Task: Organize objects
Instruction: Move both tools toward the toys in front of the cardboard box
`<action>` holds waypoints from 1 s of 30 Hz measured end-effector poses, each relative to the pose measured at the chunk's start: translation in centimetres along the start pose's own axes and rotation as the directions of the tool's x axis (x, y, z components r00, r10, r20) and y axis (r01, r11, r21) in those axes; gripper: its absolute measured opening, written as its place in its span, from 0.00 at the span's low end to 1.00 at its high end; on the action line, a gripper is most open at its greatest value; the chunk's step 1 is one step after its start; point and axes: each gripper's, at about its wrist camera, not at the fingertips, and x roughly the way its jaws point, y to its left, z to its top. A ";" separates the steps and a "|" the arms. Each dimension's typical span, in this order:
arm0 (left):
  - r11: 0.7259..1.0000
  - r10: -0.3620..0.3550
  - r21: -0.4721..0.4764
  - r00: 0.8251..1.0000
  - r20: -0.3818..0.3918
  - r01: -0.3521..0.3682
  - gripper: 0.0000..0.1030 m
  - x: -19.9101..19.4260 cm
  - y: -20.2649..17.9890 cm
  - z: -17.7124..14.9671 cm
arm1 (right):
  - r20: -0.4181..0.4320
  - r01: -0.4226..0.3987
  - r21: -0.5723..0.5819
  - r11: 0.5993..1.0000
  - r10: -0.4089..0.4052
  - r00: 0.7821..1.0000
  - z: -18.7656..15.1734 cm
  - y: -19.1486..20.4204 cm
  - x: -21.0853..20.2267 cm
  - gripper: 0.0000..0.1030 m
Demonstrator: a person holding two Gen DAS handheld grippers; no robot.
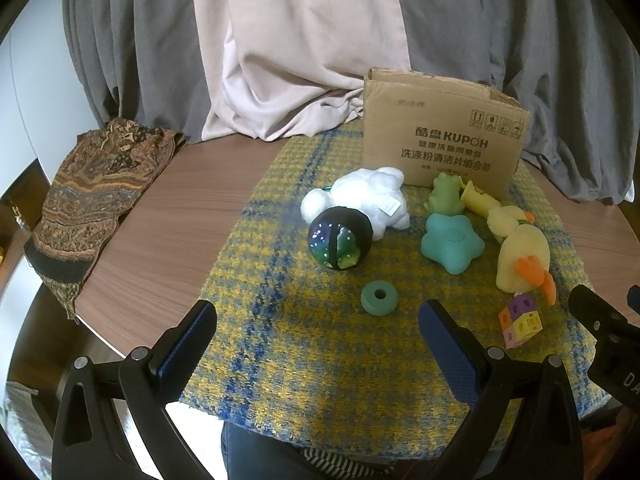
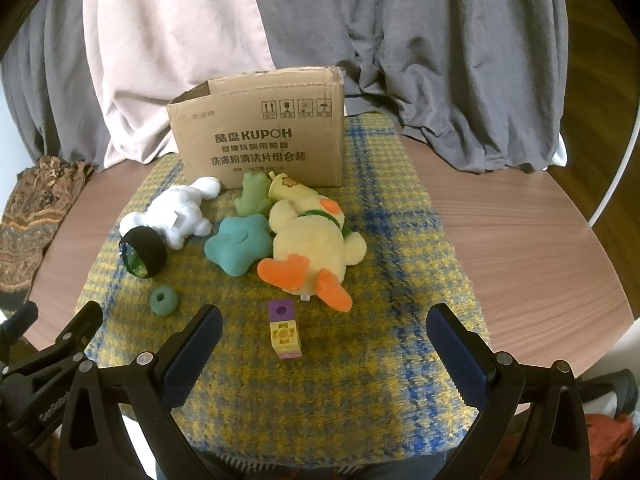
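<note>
Cardboard box [image 2: 260,132] stood at the mat's [image 2: 400,280] far edge, toys lying loose before it | left gripper [image 1: 318,328] and right gripper [image 2: 324,332] hovered with fingers spread, empty | first pick apparently pending; blocks [image 2: 284,330] nearest the right gripper.

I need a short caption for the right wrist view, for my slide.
Open right claw above the checked cloth, facing block stack, plush duck and cardboard box.
</note>
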 end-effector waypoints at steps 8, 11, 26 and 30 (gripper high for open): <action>1.000 0.003 0.001 1.000 0.011 -0.003 1.00 0.2 0.0 -0.2 | -0.004 -0.001 0.001 1.000 0.001 1.000 -0.1 0.0 0.2 0.99; 1.000 -0.002 0.002 1.000 0.006 0.002 1.00 0.6 -0.1 -0.3 | -0.011 -0.004 0.002 1.000 0.004 1.000 -0.2 0.0 0.3 0.99; 0.997 -0.071 0.033 0.997 -0.007 0.071 1.00 3.5 -2.0 -0.9 | -0.032 -0.004 0.014 1.000 0.005 0.999 -0.8 -0.9 3.3 0.99; 0.996 -0.070 0.046 0.997 -0.021 0.071 0.99 4.8 -2.5 -1.1 | -0.052 0.002 0.011 1.000 -0.002 0.999 -1.2 -1.0 4.4 0.99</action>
